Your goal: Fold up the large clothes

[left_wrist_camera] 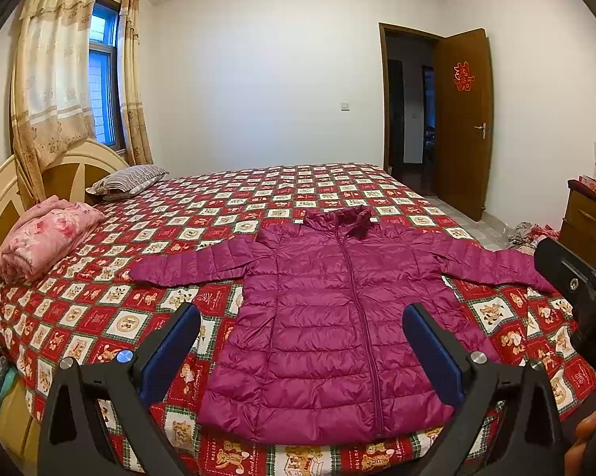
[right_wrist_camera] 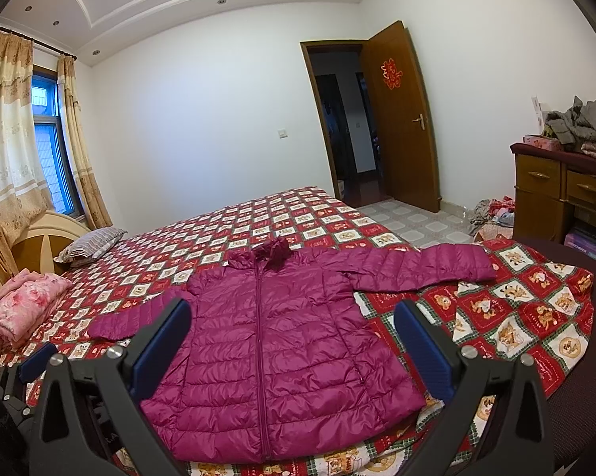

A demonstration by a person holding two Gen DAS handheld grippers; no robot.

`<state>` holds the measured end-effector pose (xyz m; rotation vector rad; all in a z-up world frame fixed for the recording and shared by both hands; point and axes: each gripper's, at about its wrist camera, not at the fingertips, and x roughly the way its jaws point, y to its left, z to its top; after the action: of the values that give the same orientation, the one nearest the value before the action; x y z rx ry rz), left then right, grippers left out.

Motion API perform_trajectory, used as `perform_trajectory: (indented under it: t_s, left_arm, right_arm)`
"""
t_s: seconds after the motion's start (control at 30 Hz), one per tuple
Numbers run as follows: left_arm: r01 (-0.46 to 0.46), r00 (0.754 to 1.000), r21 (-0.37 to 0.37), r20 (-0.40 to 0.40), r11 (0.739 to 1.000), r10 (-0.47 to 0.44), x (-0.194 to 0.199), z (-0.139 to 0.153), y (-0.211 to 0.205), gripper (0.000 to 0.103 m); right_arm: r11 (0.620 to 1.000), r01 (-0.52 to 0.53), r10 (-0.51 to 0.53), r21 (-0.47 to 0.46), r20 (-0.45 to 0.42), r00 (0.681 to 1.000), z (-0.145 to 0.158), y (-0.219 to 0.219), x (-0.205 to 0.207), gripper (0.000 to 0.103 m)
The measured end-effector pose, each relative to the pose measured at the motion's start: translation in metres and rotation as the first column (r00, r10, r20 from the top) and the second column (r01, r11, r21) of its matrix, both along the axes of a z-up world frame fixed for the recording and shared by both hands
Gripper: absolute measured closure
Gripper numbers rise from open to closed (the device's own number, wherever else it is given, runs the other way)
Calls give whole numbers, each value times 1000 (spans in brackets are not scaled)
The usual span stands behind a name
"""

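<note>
Even, soft indoor light; bluish daylight at window [left_wrist_camera: 101,75]. Faint sheen on jacket [left_wrist_camera: 329,317]. Shadows weak. Strong fisheye bend, black vignette at corners. Centre sharp, slight softness toward the edges; doorway [right_wrist_camera: 343,119] dark.

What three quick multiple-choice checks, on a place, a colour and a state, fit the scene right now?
1. Where does the jacket lie?
A. on the floor
B. spread flat on the bed
C. on the dresser

2. What colour is the jacket?
A. magenta
B. grey
C. blue

3. How do the left gripper and right gripper stand?
A. both shut on a sleeve
B. one shut
C. both open, holding nothing

Answers: 1 B, it lies on the checked quilt with sleeves out; 2 A, its shell is magenta all over; 3 C, wide gaps show between the fingers.
</note>
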<state>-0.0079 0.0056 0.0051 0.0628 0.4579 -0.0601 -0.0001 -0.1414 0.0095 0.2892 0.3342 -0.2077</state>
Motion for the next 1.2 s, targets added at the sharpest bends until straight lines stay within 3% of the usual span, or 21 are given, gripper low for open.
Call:
perform_trajectory:
  t_s: [1.2]
  left_arm:
    - [-2,1000,-10,4,1000,2,-3,2,-2,1]
  right_arm:
    - [1000,5,-5,-12,2,1000,2,-1,-1,0]
